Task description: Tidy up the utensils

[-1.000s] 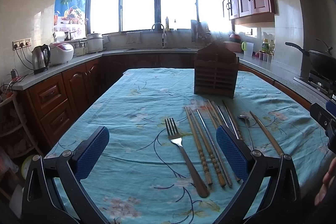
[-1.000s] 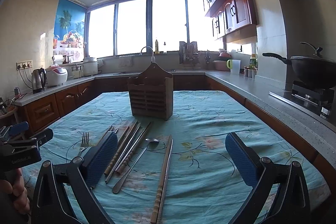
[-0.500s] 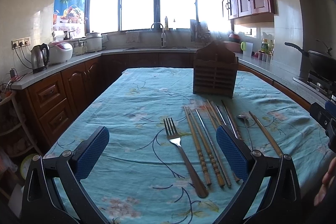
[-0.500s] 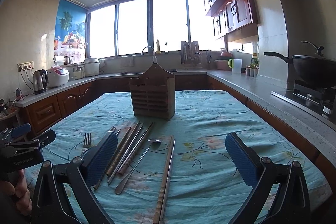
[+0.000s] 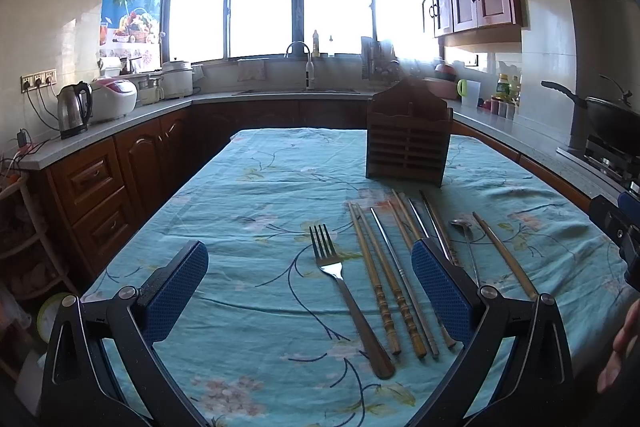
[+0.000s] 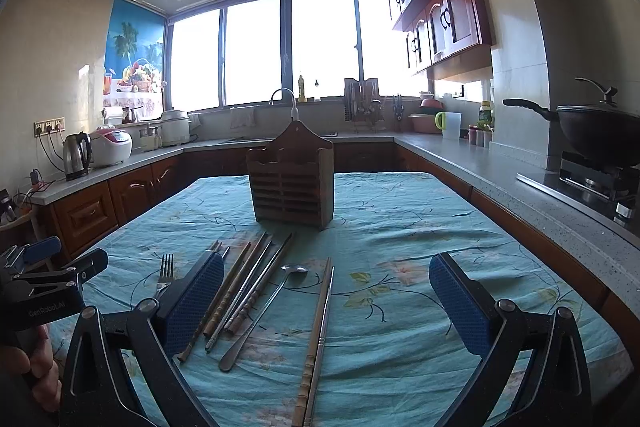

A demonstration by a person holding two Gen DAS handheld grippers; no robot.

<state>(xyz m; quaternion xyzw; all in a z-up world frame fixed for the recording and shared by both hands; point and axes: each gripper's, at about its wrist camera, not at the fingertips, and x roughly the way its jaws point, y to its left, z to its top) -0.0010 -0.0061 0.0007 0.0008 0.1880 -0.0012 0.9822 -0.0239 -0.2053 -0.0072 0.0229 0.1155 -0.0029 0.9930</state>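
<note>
While both grippers hang above a table draped in a turquoise floral cloth, the utensils lie loose in a row on it. The left gripper has its jaws spread wide, holding nothing, its blue pads either side of a steel fork that lies tines away from the camera. Just right of the fork lie bamboo chopsticks and steel ones, side by side and nearly parallel, some passing behind the gripper's right finger. Further right sit a small spoon and another chopstick pair, apart from the main cluster. The right gripper is likewise wide open and empty. In its view the spoon lies diagonally, bowl away from the camera, between the chopstick cluster by the left finger and a single pair running straight toward the lens. The fork shows partly behind that left finger. Beyond the row, further up the table, a slatted wooden holder stands upright, well apart from the utensils; its contents cannot be made out. Kitchen counters wrap the room: a kettle and rice cooker on the left, a sink tap under bright windows, a black wok on the stove at right. The left gripper's body shows at the left edge of the right wrist view.
</note>
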